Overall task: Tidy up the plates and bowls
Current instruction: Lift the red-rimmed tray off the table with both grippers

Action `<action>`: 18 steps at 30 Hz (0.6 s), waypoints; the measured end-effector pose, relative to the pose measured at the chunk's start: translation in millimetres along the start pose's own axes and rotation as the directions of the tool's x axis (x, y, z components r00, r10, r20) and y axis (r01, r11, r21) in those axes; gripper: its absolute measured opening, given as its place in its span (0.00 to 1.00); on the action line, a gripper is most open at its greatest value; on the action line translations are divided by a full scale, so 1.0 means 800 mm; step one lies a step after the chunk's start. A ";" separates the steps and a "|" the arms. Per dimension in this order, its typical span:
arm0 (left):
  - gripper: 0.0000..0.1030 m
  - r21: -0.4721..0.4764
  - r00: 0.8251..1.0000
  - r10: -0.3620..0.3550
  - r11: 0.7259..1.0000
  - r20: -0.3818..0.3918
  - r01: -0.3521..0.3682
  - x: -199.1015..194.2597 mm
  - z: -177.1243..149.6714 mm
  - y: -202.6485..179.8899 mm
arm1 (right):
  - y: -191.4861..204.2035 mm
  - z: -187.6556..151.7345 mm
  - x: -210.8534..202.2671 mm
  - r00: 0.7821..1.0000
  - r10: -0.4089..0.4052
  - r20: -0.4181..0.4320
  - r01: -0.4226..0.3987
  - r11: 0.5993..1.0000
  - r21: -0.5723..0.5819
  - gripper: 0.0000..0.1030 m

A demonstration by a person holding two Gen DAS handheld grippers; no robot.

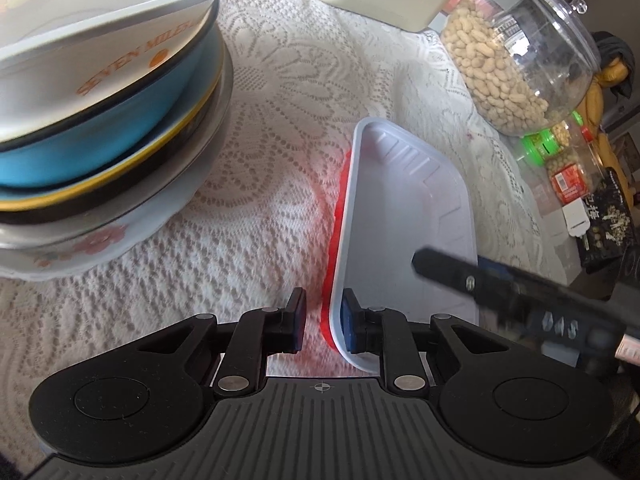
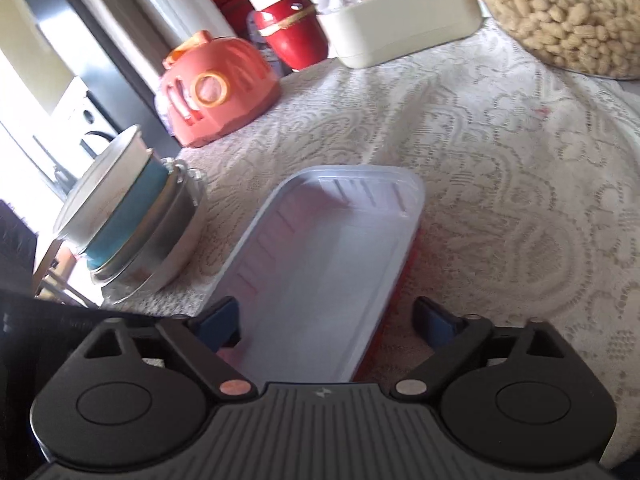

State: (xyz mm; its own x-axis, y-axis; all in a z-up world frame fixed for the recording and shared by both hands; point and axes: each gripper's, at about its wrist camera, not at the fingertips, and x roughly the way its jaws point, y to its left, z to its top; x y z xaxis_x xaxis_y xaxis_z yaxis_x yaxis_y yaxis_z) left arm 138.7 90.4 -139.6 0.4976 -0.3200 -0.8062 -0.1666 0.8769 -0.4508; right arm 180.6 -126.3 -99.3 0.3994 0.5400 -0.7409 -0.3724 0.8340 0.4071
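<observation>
Two grippers meet at a white tray (image 1: 404,216) lying on the lace cloth (image 1: 248,208), beside the bowl stack (image 1: 108,112). Left gripper (image 1: 323,320) pinches the tray's rim; right gripper (image 2: 326,326) straddles it, jaws apart. Likely next: carrying it to the stack.

A shallow white rectangular tray (image 1: 404,216) with a red underside lies right of centre on the lace cloth. At upper left stands a stack of bowls (image 1: 108,92): white, blue, steel, on a floral plate (image 1: 100,246).
</observation>
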 end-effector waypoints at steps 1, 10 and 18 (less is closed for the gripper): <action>0.21 0.002 1.000 -0.004 1.000 -0.007 0.004 -0.002 -0.002 0.001 | 0.002 0.002 -0.003 1.000 -0.019 0.004 0.019 1.000 0.001 0.71; 0.23 -0.009 0.999 0.036 0.999 0.018 -0.036 -0.023 -0.002 0.005 | 0.045 0.014 -0.010 0.997 -0.072 0.028 0.074 0.991 -0.112 0.39; 0.23 0.063 0.997 -0.044 0.997 -0.071 0.048 -0.022 -0.010 -0.007 | 0.038 0.005 0.009 0.995 -0.091 -0.028 0.087 0.989 -0.118 0.39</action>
State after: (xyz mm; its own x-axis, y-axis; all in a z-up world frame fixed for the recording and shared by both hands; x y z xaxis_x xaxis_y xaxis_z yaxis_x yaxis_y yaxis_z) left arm 124.1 88.3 -125.7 0.4424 -0.3826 -0.8111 -0.0885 0.8814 -0.4640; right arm 175.7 -96.9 -89.7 0.4076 0.4585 -0.7897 -0.4323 0.8587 0.2754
